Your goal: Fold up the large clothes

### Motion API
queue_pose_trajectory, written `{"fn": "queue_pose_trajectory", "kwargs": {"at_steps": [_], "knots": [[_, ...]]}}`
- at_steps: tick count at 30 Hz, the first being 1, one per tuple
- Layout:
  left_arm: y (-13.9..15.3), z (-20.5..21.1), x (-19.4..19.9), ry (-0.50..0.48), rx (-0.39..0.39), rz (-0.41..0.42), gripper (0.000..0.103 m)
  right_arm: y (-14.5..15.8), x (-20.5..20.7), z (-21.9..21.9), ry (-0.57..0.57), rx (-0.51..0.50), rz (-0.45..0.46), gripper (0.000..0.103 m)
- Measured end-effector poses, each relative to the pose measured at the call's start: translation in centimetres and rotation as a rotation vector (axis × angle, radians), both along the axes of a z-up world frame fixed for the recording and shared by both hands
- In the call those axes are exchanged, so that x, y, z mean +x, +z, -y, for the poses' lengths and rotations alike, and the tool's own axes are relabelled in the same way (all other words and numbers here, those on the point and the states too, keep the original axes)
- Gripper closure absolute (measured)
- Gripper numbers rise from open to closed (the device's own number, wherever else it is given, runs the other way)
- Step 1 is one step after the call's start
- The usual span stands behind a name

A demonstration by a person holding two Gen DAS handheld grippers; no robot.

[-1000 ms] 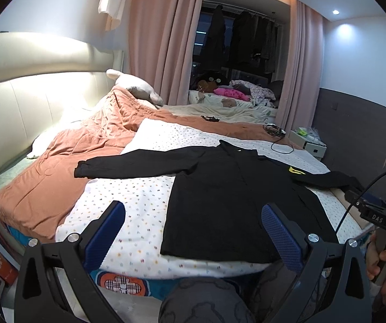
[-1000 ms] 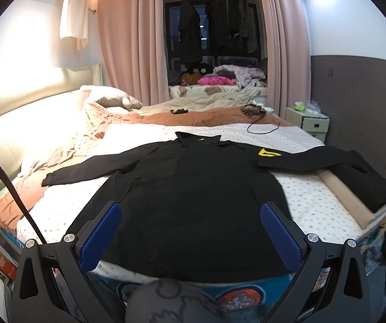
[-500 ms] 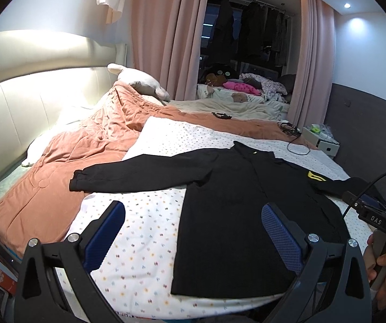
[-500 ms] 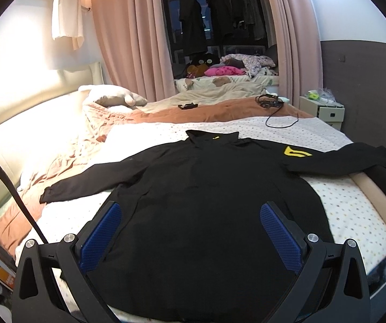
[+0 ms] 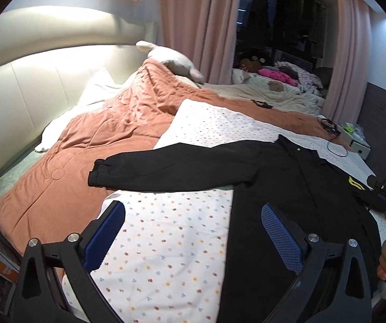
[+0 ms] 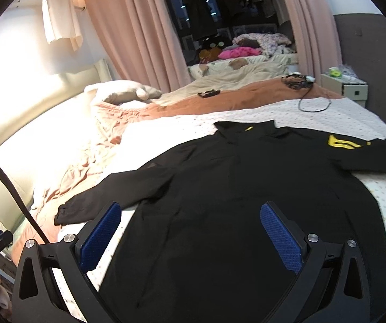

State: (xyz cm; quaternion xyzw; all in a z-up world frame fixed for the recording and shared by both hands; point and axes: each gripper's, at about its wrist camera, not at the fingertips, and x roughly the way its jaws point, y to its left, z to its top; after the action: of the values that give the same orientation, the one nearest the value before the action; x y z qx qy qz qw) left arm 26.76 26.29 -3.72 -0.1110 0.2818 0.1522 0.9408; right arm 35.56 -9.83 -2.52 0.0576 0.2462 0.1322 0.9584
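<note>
A large black long-sleeved jacket [image 6: 233, 188] with a yellow emblem [image 6: 341, 142] lies spread flat on the dotted white sheet, both sleeves stretched out. In the left wrist view its left sleeve [image 5: 171, 167] reaches toward the orange quilt, cuff [image 5: 97, 173] on the quilt's edge. My left gripper [image 5: 193, 228] is open and empty above the sheet, just below that sleeve. My right gripper [image 6: 190, 231] is open and empty above the jacket's lower body.
An orange quilt [image 5: 90, 145] covers the bed's left side, with pillows [image 5: 176, 62] by the padded headboard. A black cable [image 6: 311, 102] and a small dark object [image 6: 207, 93] lie at the far side. A bedside cabinet [image 6: 351, 88] stands far right.
Both grippers have moved forward and lower over the bed. The left view has swung left toward the sleeve; the right one is now over the jacket's body. Both stay open.
</note>
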Motion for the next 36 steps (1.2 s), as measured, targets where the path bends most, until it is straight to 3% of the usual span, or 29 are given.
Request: {"fn": "queue_pose_trajectory", "kwargs": {"at_steps": [8, 12, 19, 21, 23, 25, 33, 34, 36], "knots": [[-2.6, -6.8, 4.1, 0.074, -0.066, -0.04, 0.0, -0.7, 7.0, -1.4, 0.052, -0.005, -0.1, 0.0], [-4.2, -10.4, 6.1, 0.134, -0.09, -0.073, 0.013, -0.9, 10.8, -2.0, 0.063, 0.012, -0.146, 0.0], [-7.0, -15.7, 8.7, 0.209, -0.158, -0.103, 0.019, -2.0, 17.6, -3.0, 0.096, 0.037, -0.191, 0.0], [-8.0, -17.1, 9.5, 0.247, -0.189, -0.115, 0.033, -2.4, 18.9, -3.0, 0.094, 0.058, -0.203, 0.001], [-9.1, -18.5, 10.2, 0.263, -0.245, -0.118, 0.035, -3.0, 20.7, -3.0, 0.096, 0.09, -0.211, 0.01], [-10.4, -19.6, 11.1, 0.284, -0.28, -0.135, 0.035, -3.9, 22.3, -3.1, 0.118, 0.118, -0.248, 0.026], [-15.6, -23.3, 14.1, 0.349, -0.368, -0.19, 0.04, -6.1, 27.1, -3.5, 0.104, 0.12, -0.309, 0.039], [-16.2, -23.7, 14.3, 0.353, -0.379, -0.191, 0.042, -6.4, 27.5, -3.6, 0.102, 0.117, -0.316, 0.044], [-17.3, -24.5, 14.8, 0.365, -0.394, -0.205, 0.057, -7.2, 28.7, -4.0, 0.107, 0.116, -0.345, 0.055]]}}
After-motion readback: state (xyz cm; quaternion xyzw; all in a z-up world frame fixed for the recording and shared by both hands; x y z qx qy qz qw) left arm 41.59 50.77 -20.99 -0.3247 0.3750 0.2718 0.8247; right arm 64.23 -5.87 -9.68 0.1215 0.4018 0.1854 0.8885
